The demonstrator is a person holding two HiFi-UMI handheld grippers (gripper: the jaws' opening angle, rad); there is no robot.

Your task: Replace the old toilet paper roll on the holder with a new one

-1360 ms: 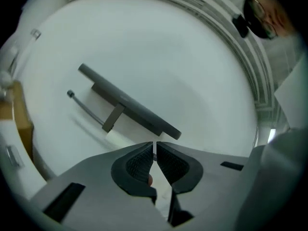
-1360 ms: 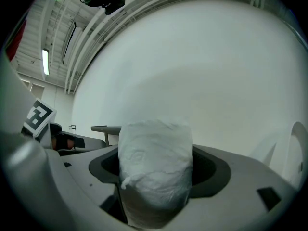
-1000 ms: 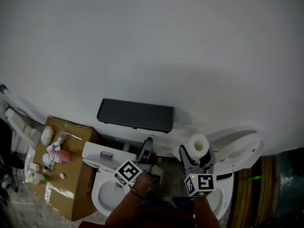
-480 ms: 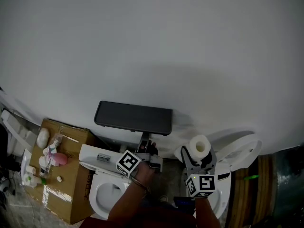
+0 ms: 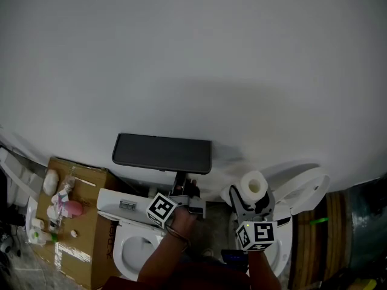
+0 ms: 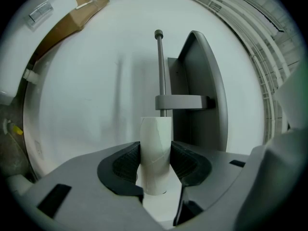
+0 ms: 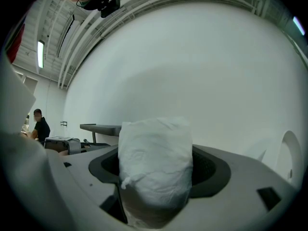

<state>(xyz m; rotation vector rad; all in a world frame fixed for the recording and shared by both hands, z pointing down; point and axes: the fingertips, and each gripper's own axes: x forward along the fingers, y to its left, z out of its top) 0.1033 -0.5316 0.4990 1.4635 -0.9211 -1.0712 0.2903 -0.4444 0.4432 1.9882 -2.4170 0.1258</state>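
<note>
Now closing the left claw (image 6: 155,149) on the bare old tube (image 6: 155,134), pads against both its sides, after bringing that claw closer in under the dark holder (image 5: 162,153) than a second ago. Judged as a regrip for drawing the tube off the rod (image 6: 160,66), seen beyond the tube's far end. Holding the new roll (image 7: 155,158) clenched upright in the right claw (image 7: 156,170), off to the holder's right.

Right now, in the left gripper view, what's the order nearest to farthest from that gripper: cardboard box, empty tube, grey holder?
1. empty tube: between the closing jaws of the left gripper.
2. grey holder: just behind it, centre right.
3. cardboard box: far off, upper left.
</note>
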